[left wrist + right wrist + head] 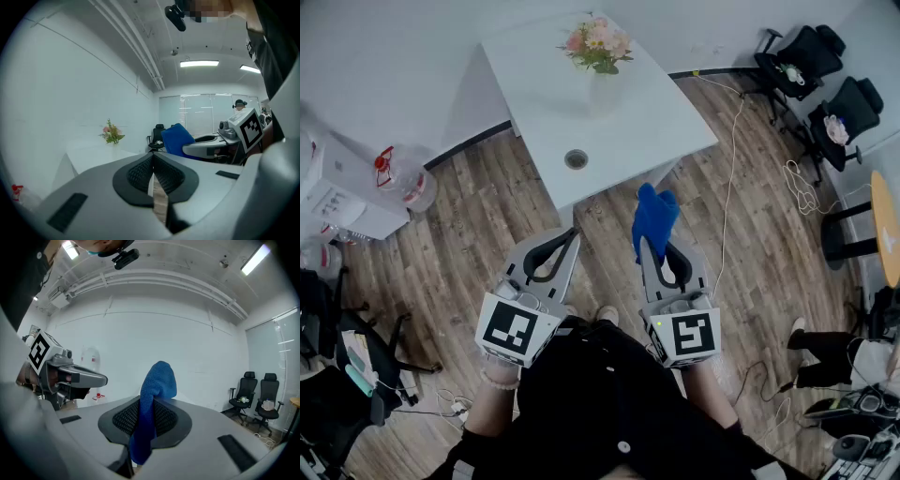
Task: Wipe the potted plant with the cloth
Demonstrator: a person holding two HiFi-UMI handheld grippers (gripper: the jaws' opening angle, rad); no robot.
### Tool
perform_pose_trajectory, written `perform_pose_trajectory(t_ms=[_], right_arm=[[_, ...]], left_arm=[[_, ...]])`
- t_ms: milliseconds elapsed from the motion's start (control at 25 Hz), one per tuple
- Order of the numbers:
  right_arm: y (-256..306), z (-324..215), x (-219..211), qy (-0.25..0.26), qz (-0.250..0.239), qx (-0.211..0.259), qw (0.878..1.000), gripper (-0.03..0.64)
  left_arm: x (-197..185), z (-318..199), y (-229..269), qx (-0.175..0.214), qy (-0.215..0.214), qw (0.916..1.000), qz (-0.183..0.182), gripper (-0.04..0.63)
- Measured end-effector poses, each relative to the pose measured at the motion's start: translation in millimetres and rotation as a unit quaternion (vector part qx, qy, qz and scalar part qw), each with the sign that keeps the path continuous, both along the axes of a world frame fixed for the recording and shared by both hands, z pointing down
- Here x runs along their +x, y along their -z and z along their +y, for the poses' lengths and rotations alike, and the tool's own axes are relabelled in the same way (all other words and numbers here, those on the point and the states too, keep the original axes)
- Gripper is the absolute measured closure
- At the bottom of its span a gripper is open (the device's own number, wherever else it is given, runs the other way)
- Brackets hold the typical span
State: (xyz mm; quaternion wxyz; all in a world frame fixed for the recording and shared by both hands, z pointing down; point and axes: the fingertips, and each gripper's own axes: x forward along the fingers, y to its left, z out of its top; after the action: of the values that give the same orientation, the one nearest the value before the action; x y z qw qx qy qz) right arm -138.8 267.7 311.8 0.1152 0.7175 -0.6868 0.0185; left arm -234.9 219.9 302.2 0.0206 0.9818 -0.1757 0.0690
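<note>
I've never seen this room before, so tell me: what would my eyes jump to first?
Probably the bright blue cloth, pinched in the right tongs and sticking up in the middle of the head view. Next come the pink flowers in a white pot on the white table ahead, well apart from the cloth. The left tongs are shut with nothing in them.

The brown wood-plank floor [497, 216] in front of the white square table [637, 127] lies open. The tabletop is free up to the pink-flowered potted plant [598, 47] near its far edge. A white cable [732, 169] trails along the table's right side, and two black office chairs [811, 56] stand well apart.
</note>
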Motion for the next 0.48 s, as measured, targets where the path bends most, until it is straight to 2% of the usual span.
perform_pose_trajectory(t_ms=[480], right_arm=[[-2.6, -0.6, 12.0, 0.008, -0.012, 0.0, 1.0, 0.535]], left_arm=[[13.1, 3.3, -2.8, -0.003, 0.007, 1.0, -0.005, 0.581]])
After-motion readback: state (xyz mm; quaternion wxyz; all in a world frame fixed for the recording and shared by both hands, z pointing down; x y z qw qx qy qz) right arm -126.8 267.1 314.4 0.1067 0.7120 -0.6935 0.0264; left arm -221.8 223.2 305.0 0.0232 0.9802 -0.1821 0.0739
